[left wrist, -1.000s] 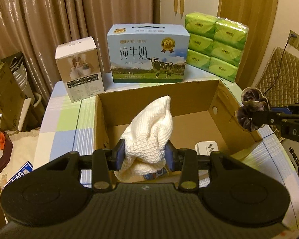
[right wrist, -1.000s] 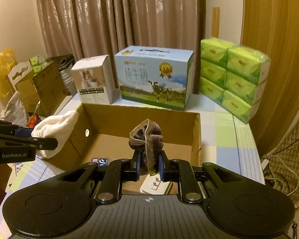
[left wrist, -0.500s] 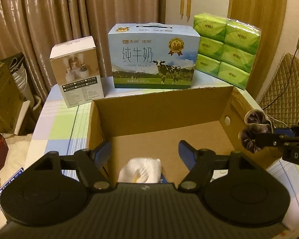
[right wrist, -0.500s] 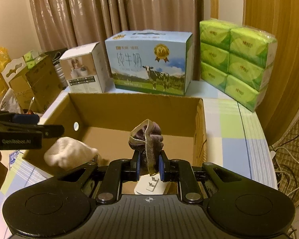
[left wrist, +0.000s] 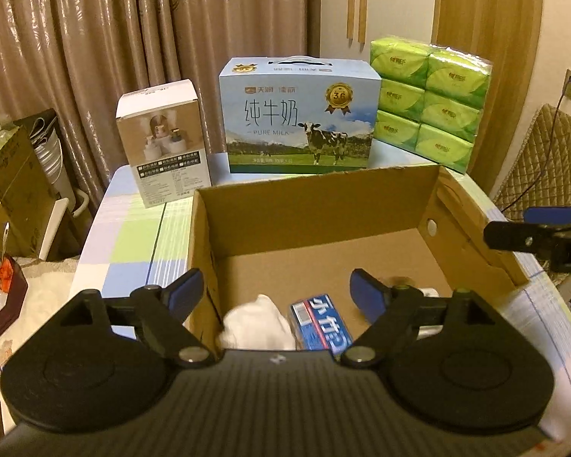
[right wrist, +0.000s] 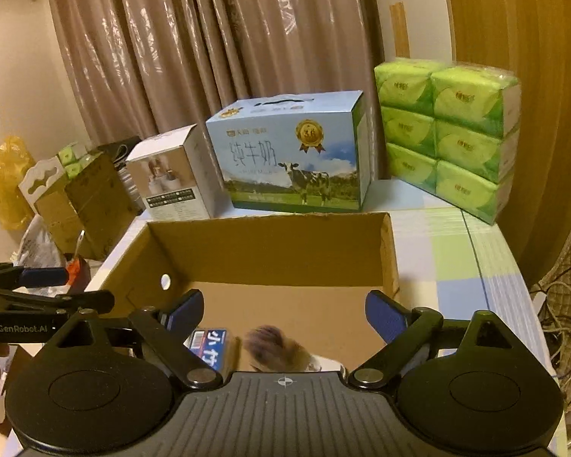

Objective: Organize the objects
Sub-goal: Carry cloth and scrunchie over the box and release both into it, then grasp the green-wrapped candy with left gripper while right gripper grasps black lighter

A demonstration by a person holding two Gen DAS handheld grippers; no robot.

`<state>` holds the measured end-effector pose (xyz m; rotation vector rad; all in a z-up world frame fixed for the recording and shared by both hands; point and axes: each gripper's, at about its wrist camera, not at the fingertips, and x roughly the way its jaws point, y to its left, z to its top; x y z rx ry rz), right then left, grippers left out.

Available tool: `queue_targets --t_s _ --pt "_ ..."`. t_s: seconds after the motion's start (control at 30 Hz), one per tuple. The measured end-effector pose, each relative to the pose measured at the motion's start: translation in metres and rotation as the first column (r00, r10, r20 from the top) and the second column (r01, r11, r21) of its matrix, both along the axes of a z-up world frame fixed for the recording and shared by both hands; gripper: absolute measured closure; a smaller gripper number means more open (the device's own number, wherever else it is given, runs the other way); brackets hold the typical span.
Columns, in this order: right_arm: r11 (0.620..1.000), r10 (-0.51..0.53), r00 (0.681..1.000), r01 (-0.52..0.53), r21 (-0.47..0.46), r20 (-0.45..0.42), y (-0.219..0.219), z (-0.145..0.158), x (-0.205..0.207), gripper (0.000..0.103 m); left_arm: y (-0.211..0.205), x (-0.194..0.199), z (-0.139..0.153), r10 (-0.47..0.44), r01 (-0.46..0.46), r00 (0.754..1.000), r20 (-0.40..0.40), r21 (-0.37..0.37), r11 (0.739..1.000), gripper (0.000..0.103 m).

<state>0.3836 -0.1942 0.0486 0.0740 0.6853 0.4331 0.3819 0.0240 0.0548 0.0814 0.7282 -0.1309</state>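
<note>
Black left gripper (left wrist: 276, 291) hanging open over brown cardboard box (left wrist: 323, 209), its jaws having just been opening, white knitted cloth (left wrist: 257, 321) lying inside beside blue carton (left wrist: 321, 327)

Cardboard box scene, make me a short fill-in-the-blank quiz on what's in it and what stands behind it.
1. The white knitted cloth lies inside the ____ box.
2. The animal printed on the blue milk carton behind the box is a ____.
3. The stacked tissue packs are wrapped in ____ plastic.
4. The jaws of the left hand-held gripper stand ____, with nothing between them.

Missing words: cardboard; cow; green; open
</note>
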Motion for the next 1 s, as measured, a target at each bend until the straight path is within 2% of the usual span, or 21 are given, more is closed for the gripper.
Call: queue_targets --t_s 0.2,0.5,0.77,1.0 --pt "1.000 0.002 1.000 -0.002 -0.021 0.014 -0.013 0.018 -0.043 0.014 -0.002 -0.053 0.011 0.007 -0.007 1.000 0.029 0.000 1.000 0.013" --pt "1.000 0.018 0.999 -0.018 -0.003 0.039 -0.037 0.031 -0.139 0.010 -0.003 -0.153 0.018 0.033 -0.033 0.998 0.060 -0.007 0.999 0.002" --pt "1.000 0.002 0.999 -0.001 -0.018 0.042 -0.055 0.005 -0.228 0.009 -0.001 -0.233 -0.004 0.061 -0.061 0.997 0.041 -0.018 0.998 0.001" --pt "0.999 -0.043 0.999 0.043 -0.020 -0.023 -0.064 -0.036 -0.283 0.009 -0.013 -0.277 -0.033 0.063 -0.063 0.998 0.002 0.002 0.998 0.001"
